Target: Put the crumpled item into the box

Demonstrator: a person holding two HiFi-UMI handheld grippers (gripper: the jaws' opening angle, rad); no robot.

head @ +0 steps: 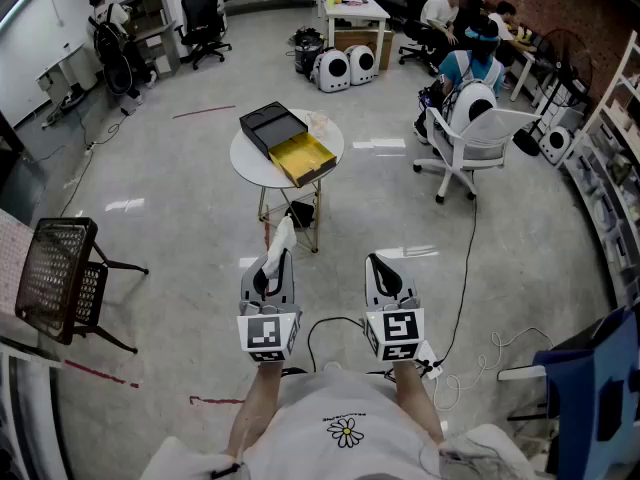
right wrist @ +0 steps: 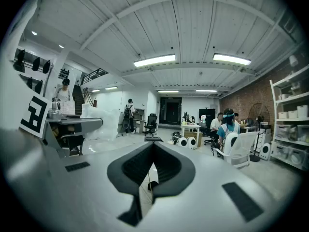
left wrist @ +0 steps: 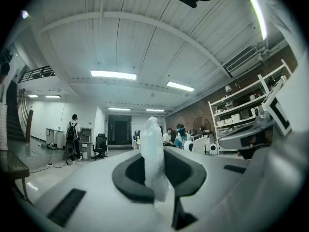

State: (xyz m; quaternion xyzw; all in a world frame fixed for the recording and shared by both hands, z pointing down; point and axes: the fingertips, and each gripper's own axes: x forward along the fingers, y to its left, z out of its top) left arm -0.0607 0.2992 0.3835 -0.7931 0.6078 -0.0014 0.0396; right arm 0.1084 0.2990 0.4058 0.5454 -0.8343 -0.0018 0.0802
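The left claw (head: 272, 264) is pinching the crumpled white item (left wrist: 153, 158) between its nearly closed jaws, and the item is sticking up past the tips. The right claw (right wrist: 153, 148) is sitting closed and empty just beside it. The open box (head: 303, 158) is lying well ahead of both claws on a round table (head: 240, 156).

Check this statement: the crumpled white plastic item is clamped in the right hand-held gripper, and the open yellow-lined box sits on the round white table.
Wrong gripper. The crumpled white plastic item is clamped in the left hand-held gripper, as the left gripper view shows. The right hand-held gripper is shut on nothing. The open yellow-lined box does sit on the round white table.
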